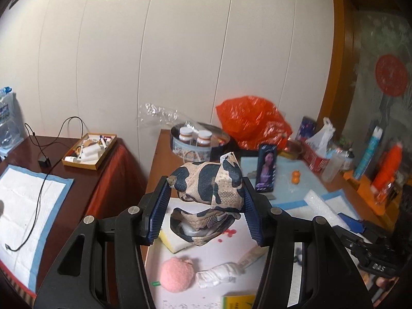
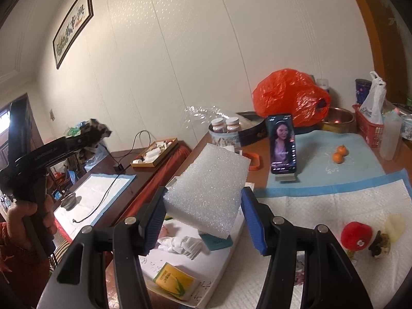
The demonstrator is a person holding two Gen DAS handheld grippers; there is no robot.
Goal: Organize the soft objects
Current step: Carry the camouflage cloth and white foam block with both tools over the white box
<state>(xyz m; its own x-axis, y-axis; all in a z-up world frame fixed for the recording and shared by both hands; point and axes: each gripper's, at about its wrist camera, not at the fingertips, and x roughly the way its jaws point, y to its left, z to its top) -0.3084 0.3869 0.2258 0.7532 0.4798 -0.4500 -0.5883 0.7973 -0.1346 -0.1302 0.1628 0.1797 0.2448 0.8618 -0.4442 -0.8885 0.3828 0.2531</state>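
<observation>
My left gripper (image 1: 206, 193) is shut on a camouflage-patterned cloth (image 1: 209, 182), held above the white box (image 1: 219, 252); it also shows at the far left of the right wrist view (image 2: 96, 132). In the box lie a pink puff (image 1: 176, 274), a rolled white cloth (image 1: 219, 274) and a yellow sponge (image 1: 172, 242). My right gripper (image 2: 203, 203) is shut on a white foam block (image 2: 208, 188), held above the white box (image 2: 224, 255), which holds white gloves (image 2: 184, 243) and a yellow-green packet (image 2: 175, 280). A red plush toy (image 2: 356, 235) lies on the pad to the right.
A phone (image 2: 282, 144) stands upright on the table, with two small oranges (image 2: 340, 153), an orange plastic bag (image 2: 291, 95), a tin with jars (image 2: 226, 128) and a red basket (image 2: 368, 126) behind. A side table at left holds a cable (image 1: 43, 180) and a tray (image 1: 90, 150).
</observation>
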